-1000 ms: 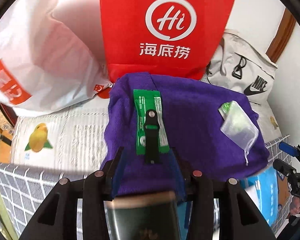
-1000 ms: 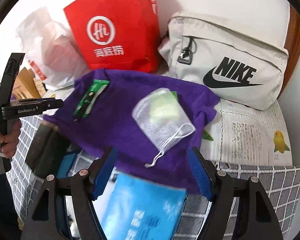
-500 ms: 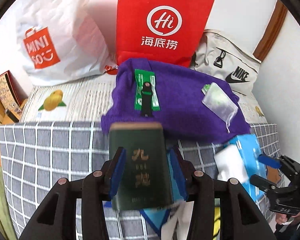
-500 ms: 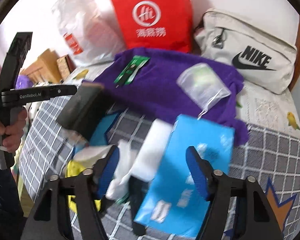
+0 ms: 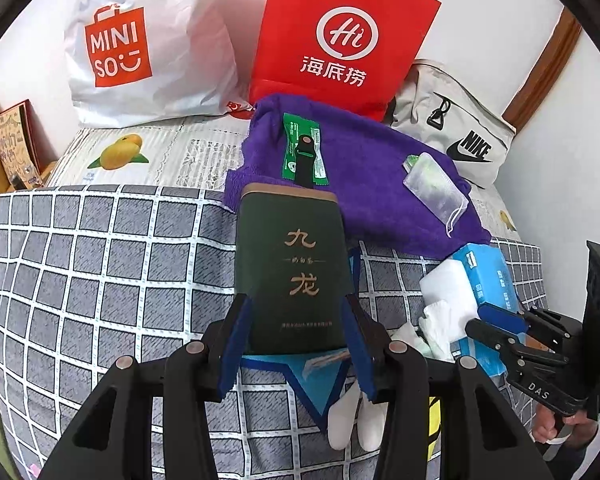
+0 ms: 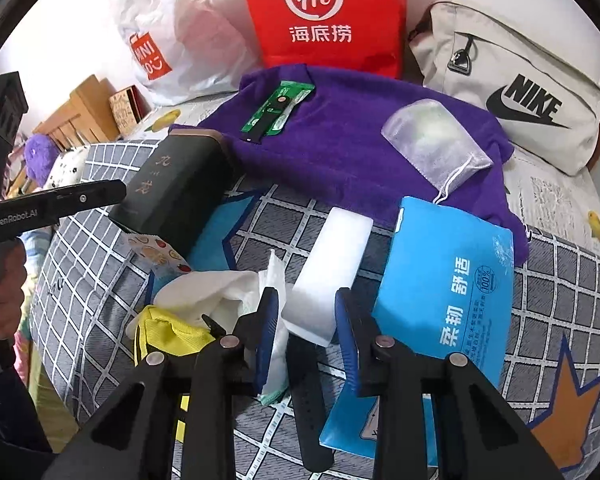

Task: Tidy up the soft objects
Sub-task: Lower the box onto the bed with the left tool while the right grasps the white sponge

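Note:
My left gripper (image 5: 296,320) is shut on a dark green tea pack (image 5: 292,256) with gold characters, held upright over the checked bedcover in front of the purple towel (image 5: 364,184). My right gripper (image 6: 308,312) is closing, with the near end of a white foam block (image 6: 332,256) between its blue pads; I see no squeeze on the foam. A blue tissue pack (image 6: 448,280) lies right of the block. White cloth (image 6: 216,288) and a yellow cloth (image 6: 172,332) lie to its left. A mesh pouch (image 6: 432,140) and a green sachet (image 6: 280,108) rest on the towel.
A red paper bag (image 5: 340,40), a white MINISO bag (image 5: 140,52) and a beige Nike bag (image 5: 456,128) stand along the wall behind the towel. A black strap (image 6: 306,400) lies under my right gripper. Wooden furniture (image 6: 88,112) and a purple plush (image 6: 40,152) sit at the far left.
Both grippers drew back from the towel toward the bed's near side. The left kept the green pack. The right's jaws narrowed around the white block, which came into view.

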Demonstrator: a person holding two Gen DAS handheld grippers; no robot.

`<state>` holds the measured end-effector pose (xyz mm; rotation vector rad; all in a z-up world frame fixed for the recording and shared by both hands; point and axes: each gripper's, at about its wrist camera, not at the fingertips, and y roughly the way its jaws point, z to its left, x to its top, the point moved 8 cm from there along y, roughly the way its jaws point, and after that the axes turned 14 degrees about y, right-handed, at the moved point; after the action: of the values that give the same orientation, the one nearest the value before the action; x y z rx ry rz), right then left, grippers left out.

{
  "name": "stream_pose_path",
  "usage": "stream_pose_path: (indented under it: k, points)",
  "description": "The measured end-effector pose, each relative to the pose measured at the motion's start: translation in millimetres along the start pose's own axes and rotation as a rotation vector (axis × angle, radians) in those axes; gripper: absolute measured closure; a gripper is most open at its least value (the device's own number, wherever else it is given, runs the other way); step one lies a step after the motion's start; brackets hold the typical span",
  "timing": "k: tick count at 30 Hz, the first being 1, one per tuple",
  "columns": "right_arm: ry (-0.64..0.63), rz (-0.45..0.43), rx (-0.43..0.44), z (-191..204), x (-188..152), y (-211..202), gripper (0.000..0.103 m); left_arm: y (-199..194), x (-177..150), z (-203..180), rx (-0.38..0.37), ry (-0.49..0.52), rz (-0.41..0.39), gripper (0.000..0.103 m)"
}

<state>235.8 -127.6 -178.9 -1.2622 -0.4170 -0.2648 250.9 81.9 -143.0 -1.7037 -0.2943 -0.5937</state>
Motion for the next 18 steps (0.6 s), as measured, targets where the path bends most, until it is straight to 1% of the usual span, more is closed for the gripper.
stream_pose_path:
  k: [4,6,11,18]
  points:
    - [0.002,-0.001,-0.04,0,0,2,0.071,1,-3,0,-0.014,-0.009,0.0,0.059]
    - [-0.003,-0.001,-0.025,4,0,3,0.069,3,-4,0,-0.027,-0.018,-0.002,0.059]
    - [-0.028,-0.013,-0.007,14,-1,0,0.069,5,-6,1,-0.04,-0.027,-0.005,0.059]
    - [0.004,-0.005,-0.053,-3,-2,-3,0.069,3,-8,6,-0.04,-0.04,-0.012,0.059]
